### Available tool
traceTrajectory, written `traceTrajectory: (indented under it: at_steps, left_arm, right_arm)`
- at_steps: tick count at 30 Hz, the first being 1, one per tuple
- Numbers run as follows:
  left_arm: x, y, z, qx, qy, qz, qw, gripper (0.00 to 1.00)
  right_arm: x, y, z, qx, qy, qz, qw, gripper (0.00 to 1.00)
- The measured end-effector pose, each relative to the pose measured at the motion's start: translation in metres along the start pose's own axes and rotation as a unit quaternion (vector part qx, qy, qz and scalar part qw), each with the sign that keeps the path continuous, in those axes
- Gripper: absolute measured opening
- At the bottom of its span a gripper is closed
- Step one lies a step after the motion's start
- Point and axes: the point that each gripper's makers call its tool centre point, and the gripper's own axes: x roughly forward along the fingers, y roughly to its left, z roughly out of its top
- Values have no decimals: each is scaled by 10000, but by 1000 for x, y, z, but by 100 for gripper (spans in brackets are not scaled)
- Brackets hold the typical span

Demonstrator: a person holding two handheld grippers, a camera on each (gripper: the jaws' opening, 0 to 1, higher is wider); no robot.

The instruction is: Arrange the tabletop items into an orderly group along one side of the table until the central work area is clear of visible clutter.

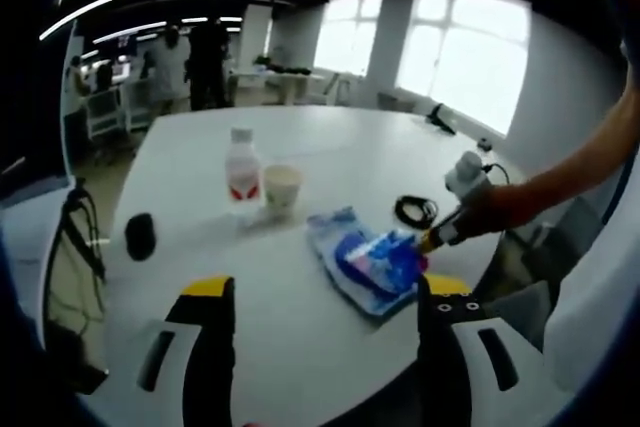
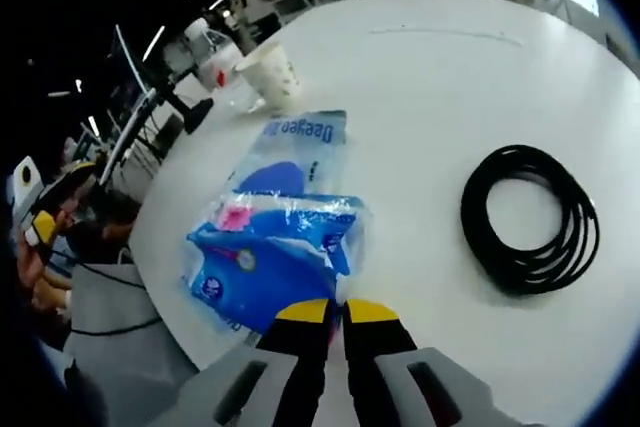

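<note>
While the right gripper (image 2: 333,309) pinched its jaws nearly together on the blue tissue pack's (image 2: 272,247) near edge | left gripper (image 1: 325,292) hung wide open, empty | black cable coil (image 2: 530,219) at 3 o'clock, apart | paper cup (image 2: 272,74) and bottle (image 1: 241,165) at 11 | white table (image 2: 450,77) bare beyond.

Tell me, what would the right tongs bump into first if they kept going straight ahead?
Probably the blue tissue pack. It lies right at the tips of the right tongs, which look shut, perhaps already touching its edge.
</note>
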Motion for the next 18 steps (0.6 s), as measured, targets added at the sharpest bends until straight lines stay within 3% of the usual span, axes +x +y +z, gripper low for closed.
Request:
traceTrajectory:
  at_steps: [8, 18]
  left_arm:
    - [1, -4, -3, -29, 22, -15, 10000, 75]
    - [3, -8, -2, -19, 43, -49, 10000, 75]
  right_arm:
    - [-9, -1, 11, 169, -209, 98, 9996, 0]
    - [-21, -16, 40, 262, -563, 130, 9980, 0]
